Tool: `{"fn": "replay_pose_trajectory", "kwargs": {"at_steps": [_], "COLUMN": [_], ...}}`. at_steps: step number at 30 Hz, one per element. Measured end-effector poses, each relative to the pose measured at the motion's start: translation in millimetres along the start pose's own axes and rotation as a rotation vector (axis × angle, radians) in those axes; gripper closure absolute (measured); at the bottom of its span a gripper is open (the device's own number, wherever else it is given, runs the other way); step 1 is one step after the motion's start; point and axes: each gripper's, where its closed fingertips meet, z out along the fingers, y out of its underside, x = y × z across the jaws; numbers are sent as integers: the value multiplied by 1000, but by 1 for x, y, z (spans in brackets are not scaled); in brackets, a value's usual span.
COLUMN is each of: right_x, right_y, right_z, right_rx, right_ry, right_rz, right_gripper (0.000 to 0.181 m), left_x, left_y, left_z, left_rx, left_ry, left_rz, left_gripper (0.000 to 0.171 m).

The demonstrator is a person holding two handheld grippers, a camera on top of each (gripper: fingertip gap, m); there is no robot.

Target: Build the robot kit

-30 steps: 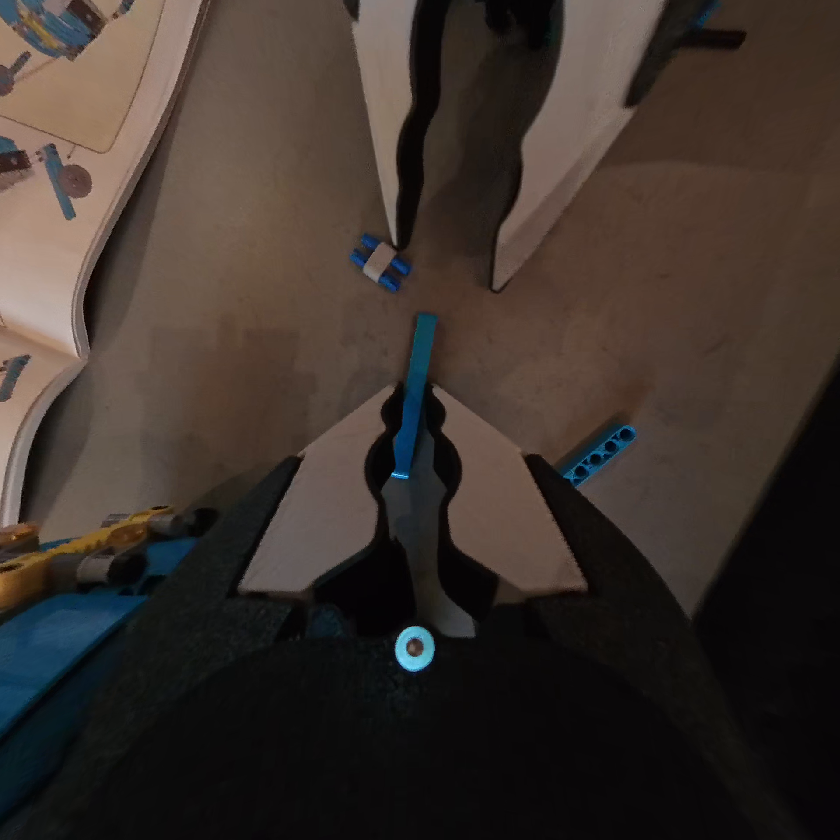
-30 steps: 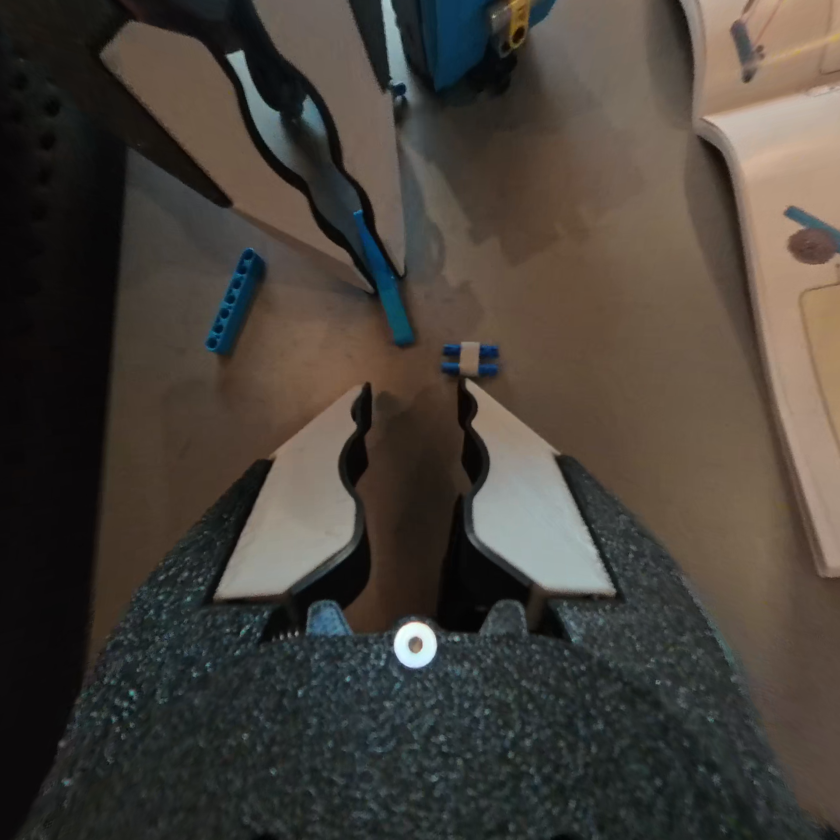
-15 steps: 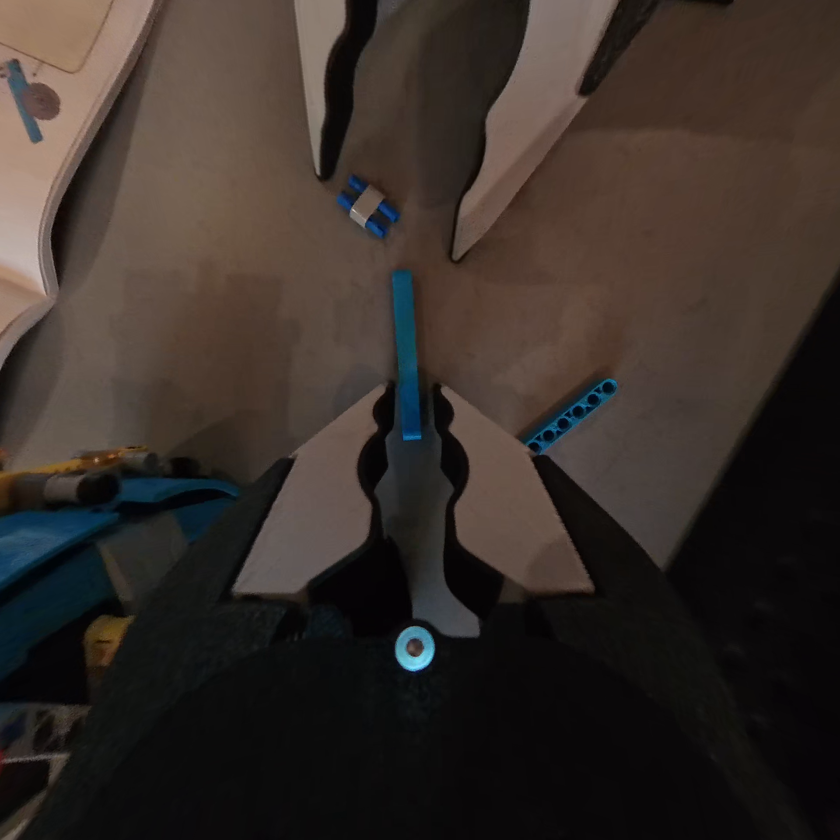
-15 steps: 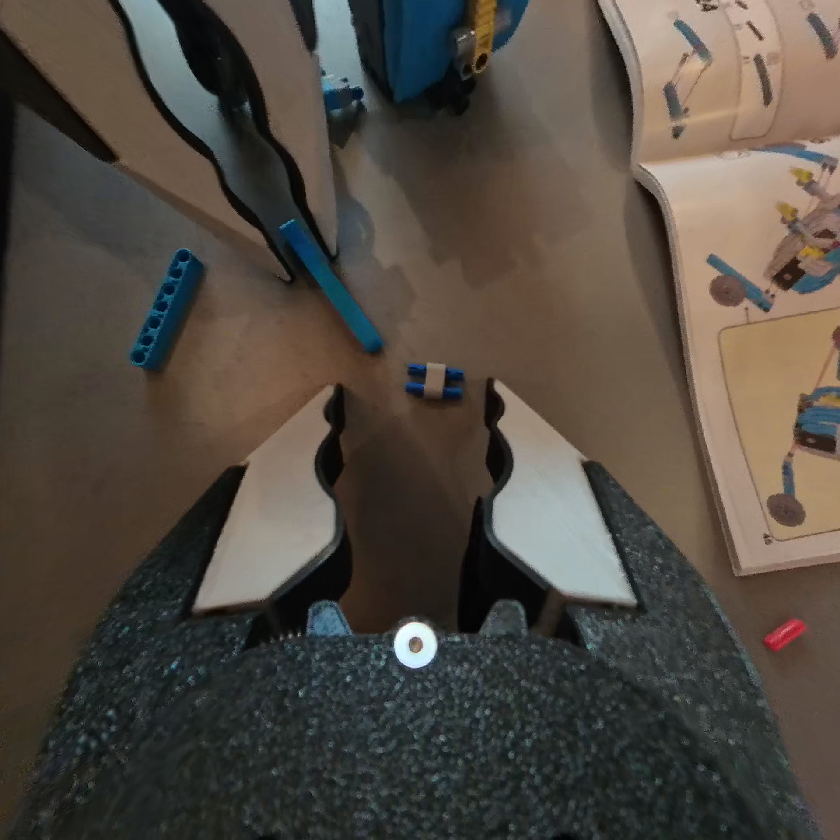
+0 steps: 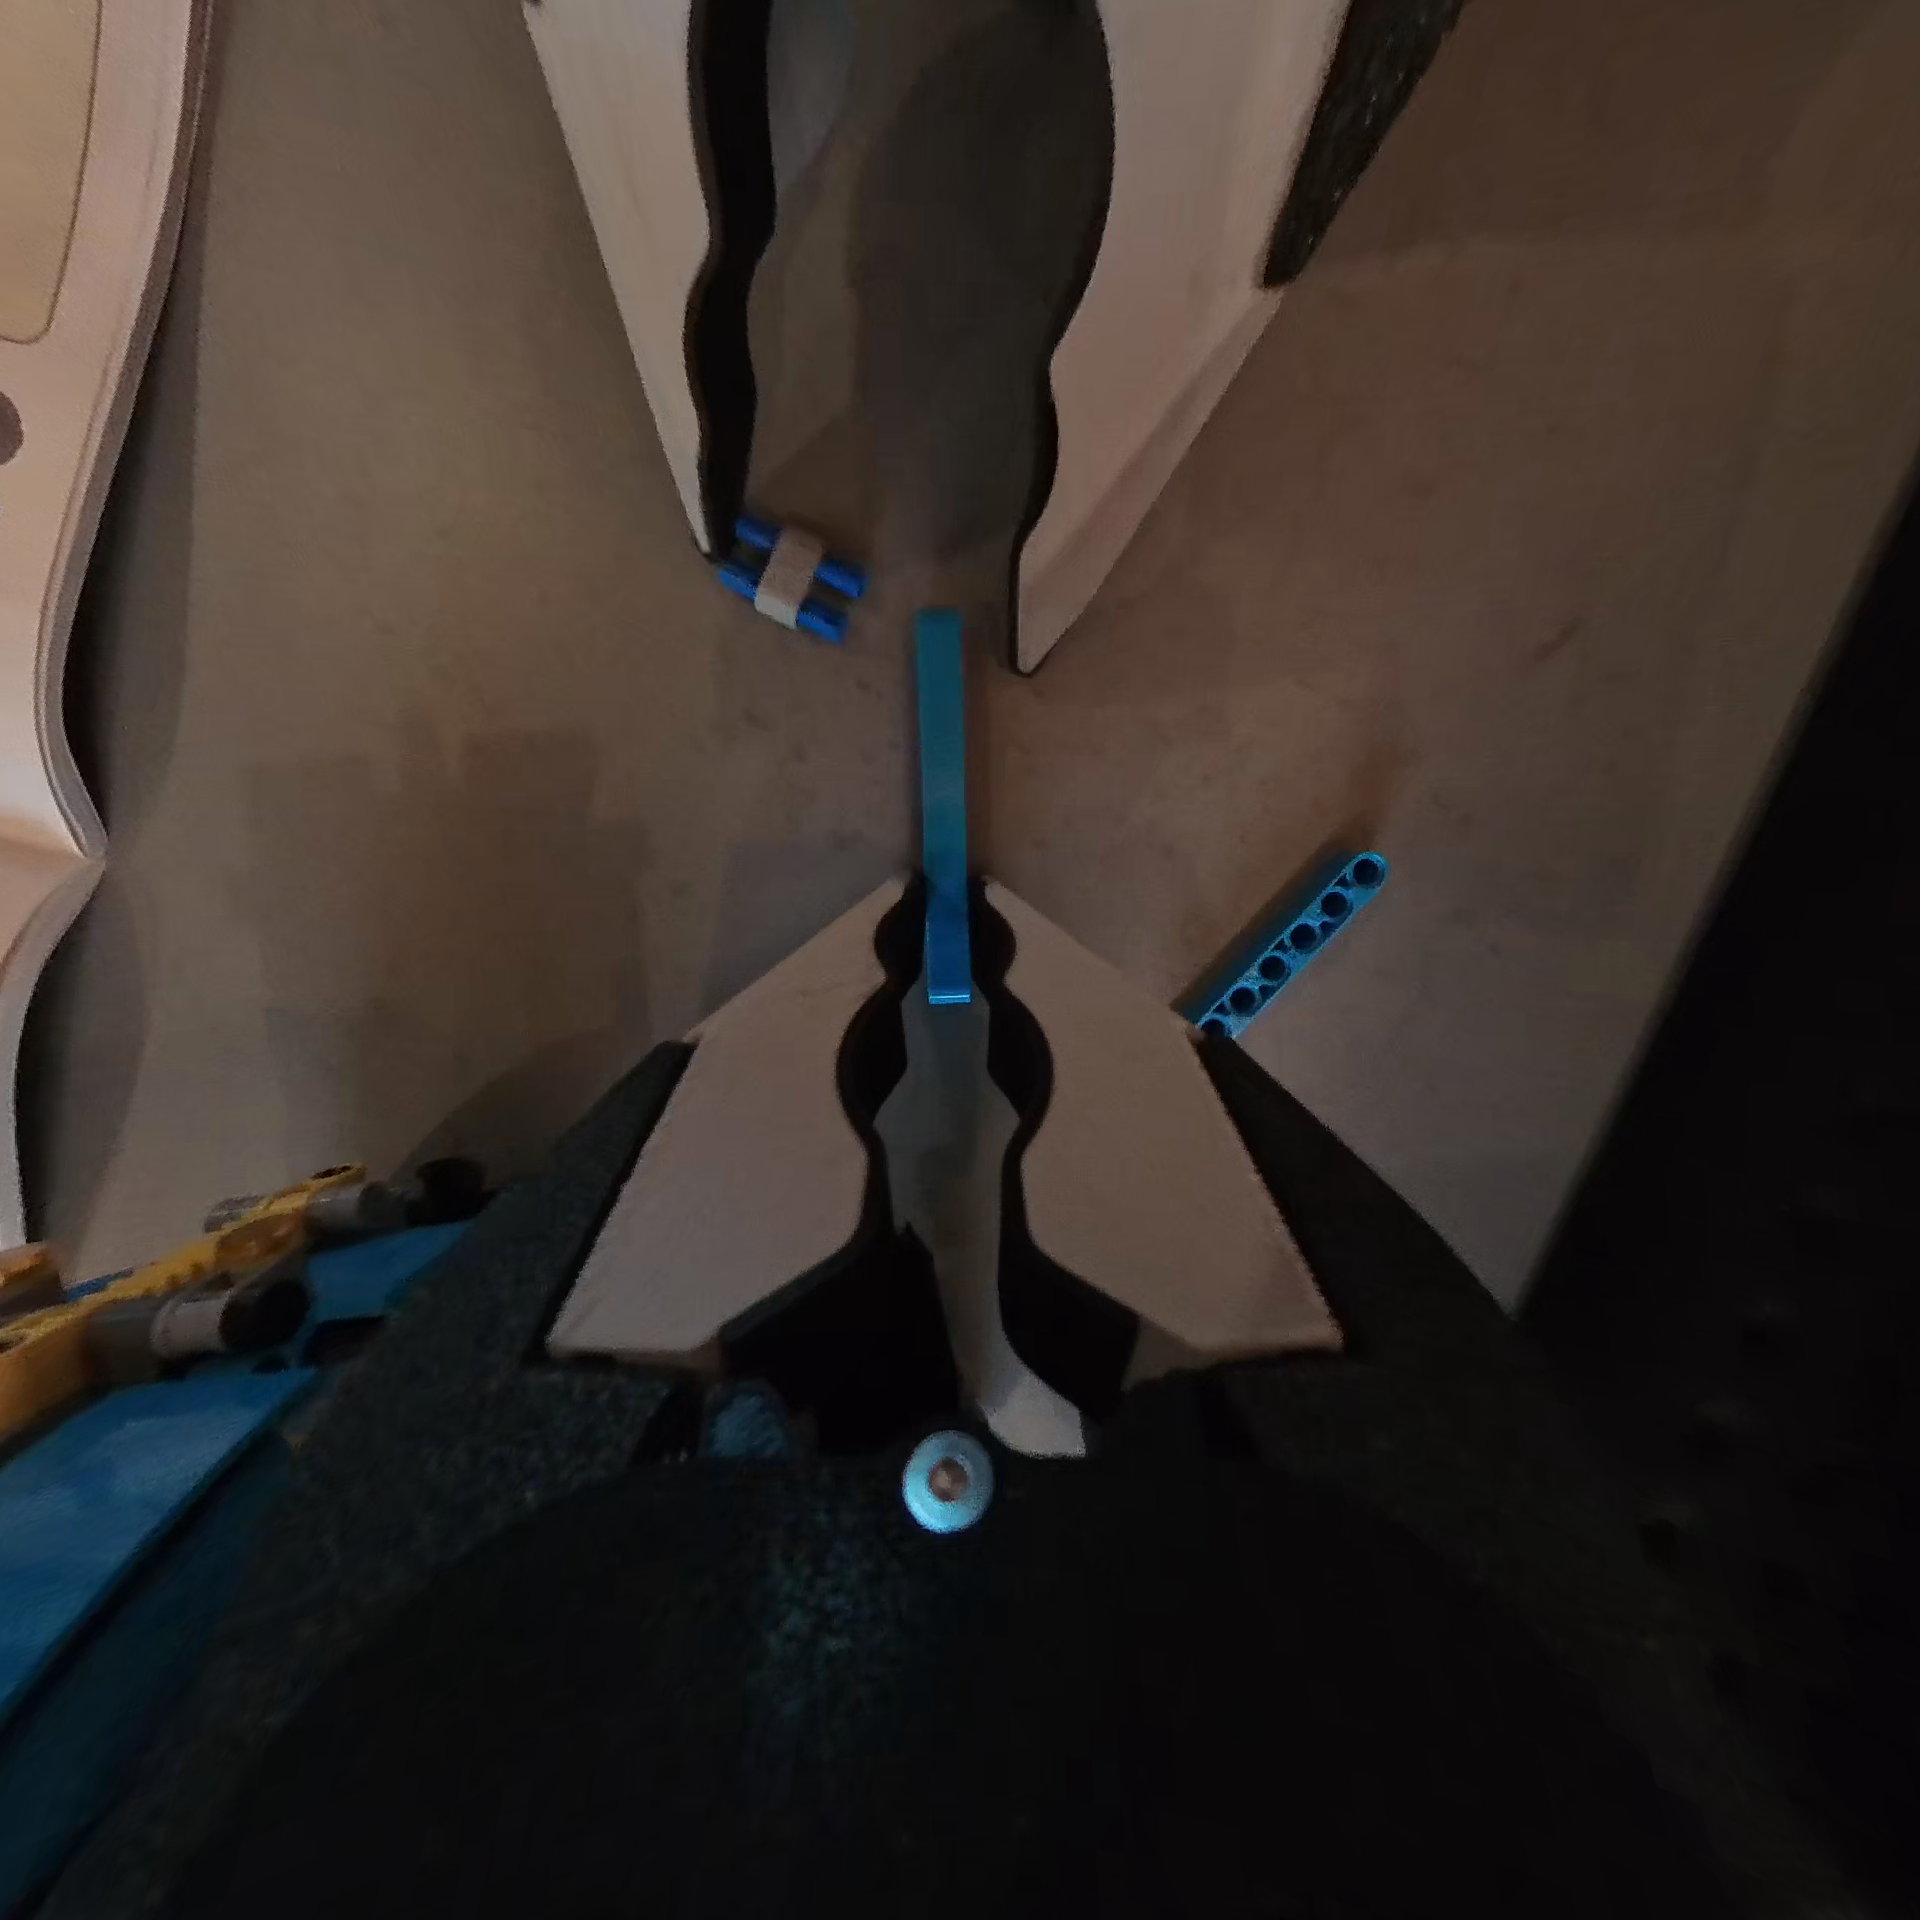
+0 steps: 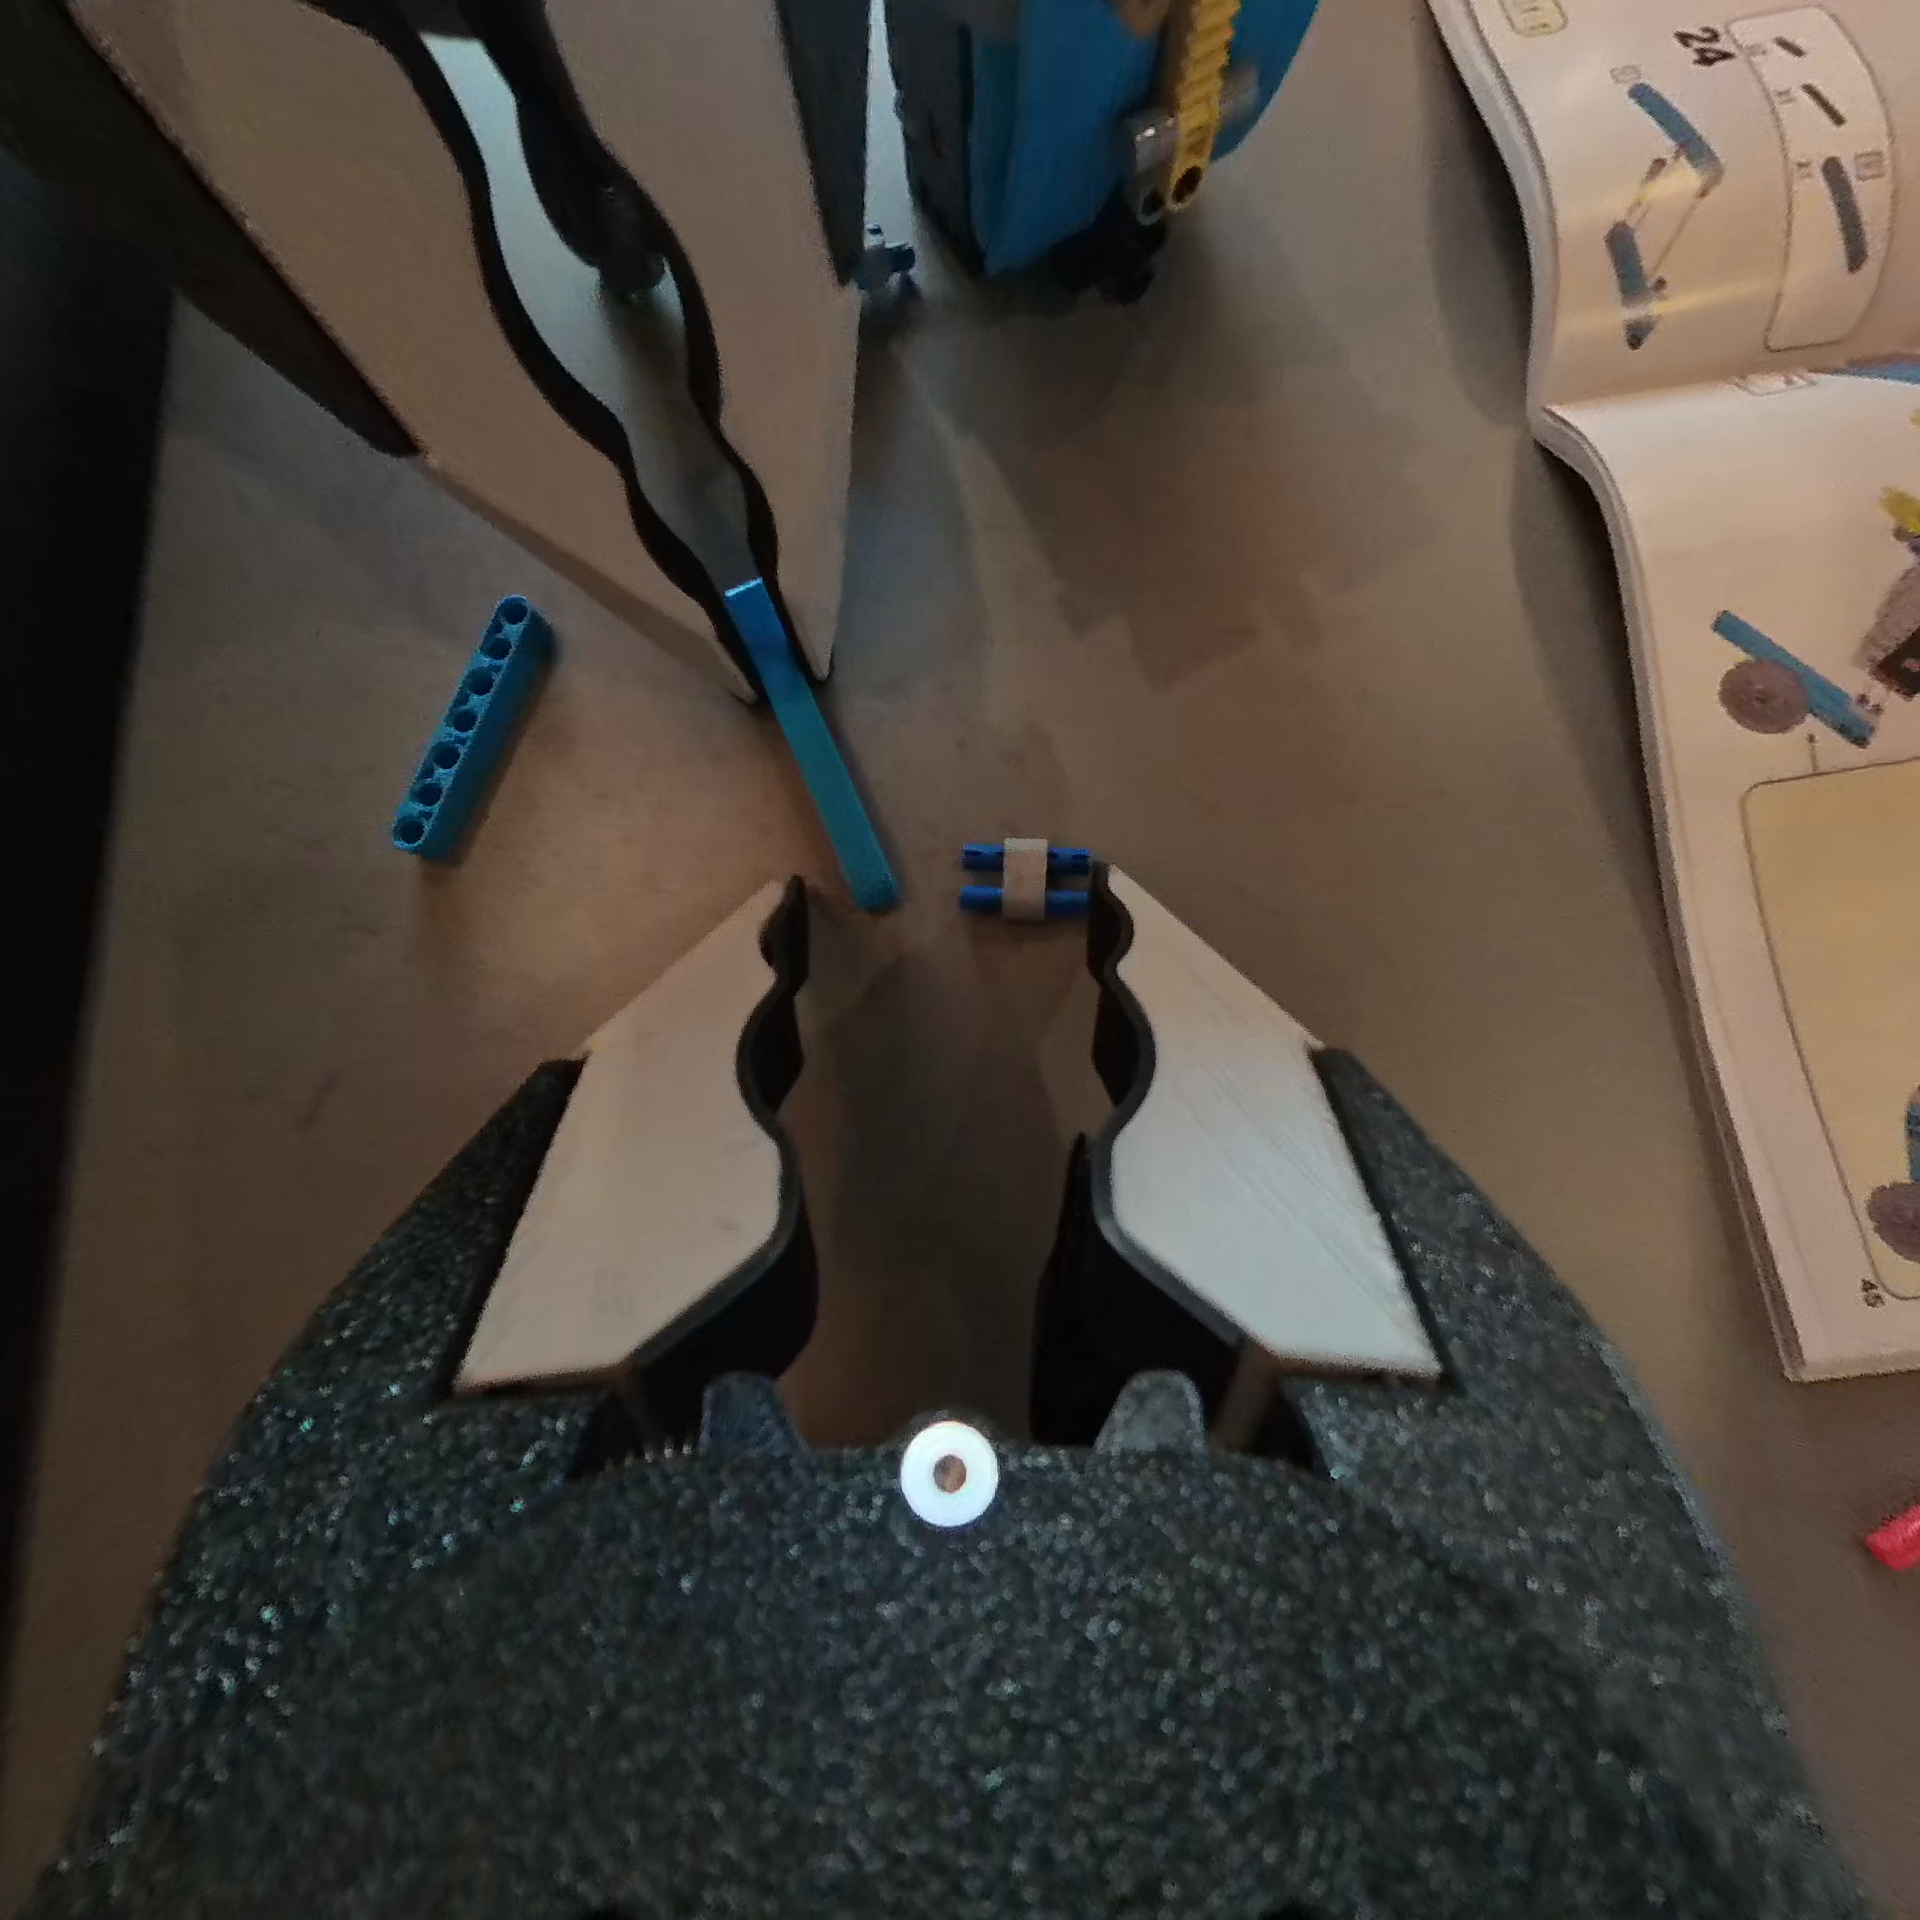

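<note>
My left gripper [image 5: 943, 883] is shut on a long blue beam [image 5: 940, 748] that sticks out forward past its tips; it also shows in the right wrist view [image 6: 805, 743], held by the left gripper [image 6: 784, 675]. My right gripper [image 6: 945, 888] is open, low over the brown table, facing the left one. A small grey connector with two blue pins [image 6: 1023, 880] lies right beside its right fingertip [image 6: 1117, 904]. The connector also shows in the left wrist view [image 5: 792, 577], by the right gripper [image 5: 862, 582] there. The beam's free end lies near my right gripper's left fingertip.
A second blue beam with holes [image 6: 473, 727] lies on the table, also in the left wrist view [image 5: 1288, 940]. A blue and yellow built model [image 6: 1081, 125] stands behind the left gripper. An open instruction booklet [image 6: 1756, 644] lies at the right. A small red piece [image 6: 1893, 1558] lies beside it. The tips of one gripper are about 5 cm away from the tips of the other.
The two grippers have come closer together. My right gripper has moved forward, so the pin connector now lies at its right fingertip. The left keeps hold of the blue beam.
</note>
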Motion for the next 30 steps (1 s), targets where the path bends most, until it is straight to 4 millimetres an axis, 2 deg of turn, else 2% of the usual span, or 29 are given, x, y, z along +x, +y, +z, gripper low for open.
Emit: {"fn": "replay_pose_trajectory", "kwargs": {"at_steps": [7, 14, 17, 22, 30], "right_x": [-5, 9, 6, -3, -10], "right_y": [0, 13, 12, 5, -2], "right_z": [-2, -30, -27, -9, -5], "right_rx": [14, 17, 30, 35, 41], "right_ry": [-39, -21, -49, -96, -178], "right_rz": [2, 91, 98, 75, 74], "right_gripper": [128, 129, 128, 124, 132], "left_x": [6, 7, 7, 7, 7], "left_y": [3, 4, 4, 3, 3], "left_z": [-2, -2, -2, -2, -2], "left_rx": [12, 23, 35, 53, 60], "left_ry": [54, 60, 66, 74, 100], "left_rz": [-3, -1, -6, -26, -31], "left_gripper": [164, 164, 164, 164, 164]}}
